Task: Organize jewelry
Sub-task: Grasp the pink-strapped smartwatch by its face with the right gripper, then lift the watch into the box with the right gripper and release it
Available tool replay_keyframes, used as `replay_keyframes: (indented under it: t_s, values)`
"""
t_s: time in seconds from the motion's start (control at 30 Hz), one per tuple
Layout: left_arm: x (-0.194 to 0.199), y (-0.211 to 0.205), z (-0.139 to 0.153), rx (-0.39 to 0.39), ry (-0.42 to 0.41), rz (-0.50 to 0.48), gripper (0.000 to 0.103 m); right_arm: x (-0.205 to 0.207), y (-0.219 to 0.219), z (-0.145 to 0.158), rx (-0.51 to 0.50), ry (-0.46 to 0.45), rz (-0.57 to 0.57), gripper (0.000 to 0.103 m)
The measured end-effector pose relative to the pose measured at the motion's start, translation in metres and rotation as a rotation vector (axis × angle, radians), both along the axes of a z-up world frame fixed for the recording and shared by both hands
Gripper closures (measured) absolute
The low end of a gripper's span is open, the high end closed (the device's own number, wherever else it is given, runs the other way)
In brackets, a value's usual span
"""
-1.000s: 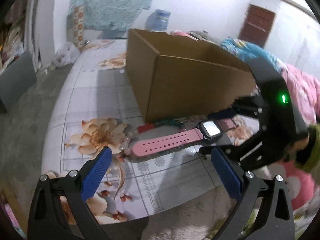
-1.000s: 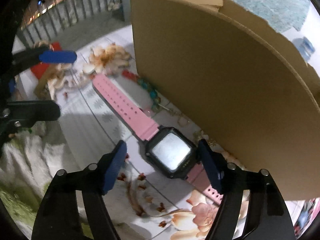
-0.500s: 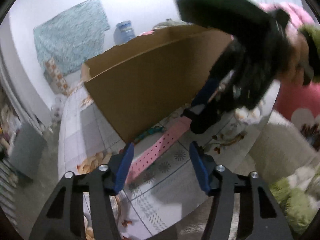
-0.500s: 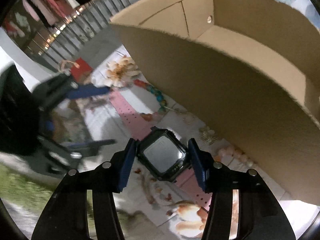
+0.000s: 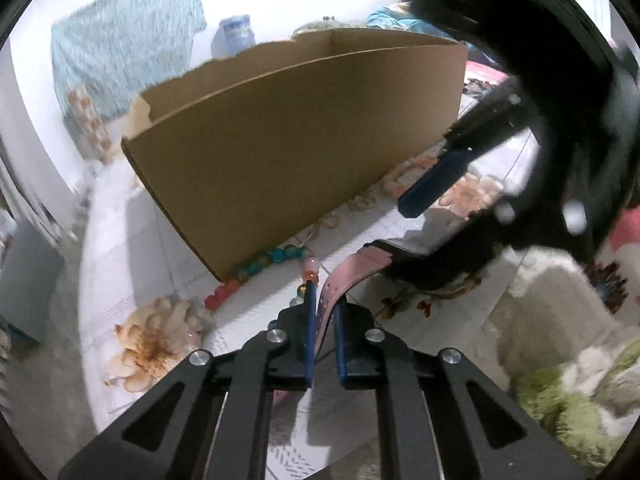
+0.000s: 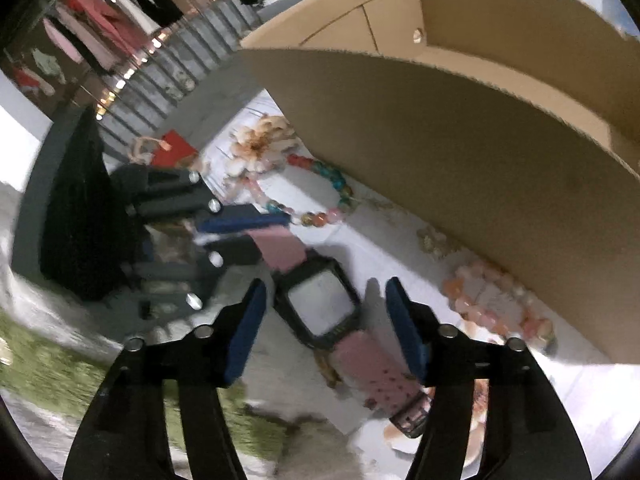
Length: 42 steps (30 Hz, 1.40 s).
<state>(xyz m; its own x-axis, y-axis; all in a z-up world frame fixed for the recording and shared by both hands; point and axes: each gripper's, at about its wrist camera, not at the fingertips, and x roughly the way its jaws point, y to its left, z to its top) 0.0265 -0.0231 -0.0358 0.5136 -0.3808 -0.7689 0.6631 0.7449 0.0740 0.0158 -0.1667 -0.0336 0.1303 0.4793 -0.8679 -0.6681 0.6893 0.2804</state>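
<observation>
The left gripper (image 5: pixel 323 312) is clamped on the pink strap of the watch (image 6: pixel 322 308), whose far end is hidden behind the blurred right gripper (image 6: pixel 326 326). That one stands spread wide, the watch face between its fingers. A bead bracelet (image 6: pixel 320 184) lies just ahead, beside the cardboard box (image 5: pixel 304 128).

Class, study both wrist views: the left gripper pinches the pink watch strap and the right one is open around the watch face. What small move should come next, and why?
Probably lift the watch a little with the left gripper, toward the cardboard box. Its blue fingers are already shut on the strap, while the right gripper stands open, touching nothing. The box is open-topped and right beside the watch.
</observation>
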Motion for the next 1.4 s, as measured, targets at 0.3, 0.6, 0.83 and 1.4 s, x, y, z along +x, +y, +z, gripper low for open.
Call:
replay_keyframes:
  t_s: [0.3,0.6,0.83,1.4]
  values:
    - [0.022,0.009,-0.010,-0.088,0.174,0.033,0.099,-0.032,0.002,-0.011,-0.199,-0.194,0.029,0.066]
    - [0.015,0.023,0.025,-0.137,0.112,0.058,0.100,-0.038,-0.018,0.033,-0.153,-0.309,-0.070,0.094]
    - [0.036,0.043,0.111,-0.243,0.045,0.064,0.100,-0.027,-0.027,0.126,-0.067,-0.385,-0.090,0.094]
    - [0.237,-0.067,0.047,0.181,0.373,0.090,0.098,0.202,-0.061,0.040,-0.175,0.206,-0.237,0.089]
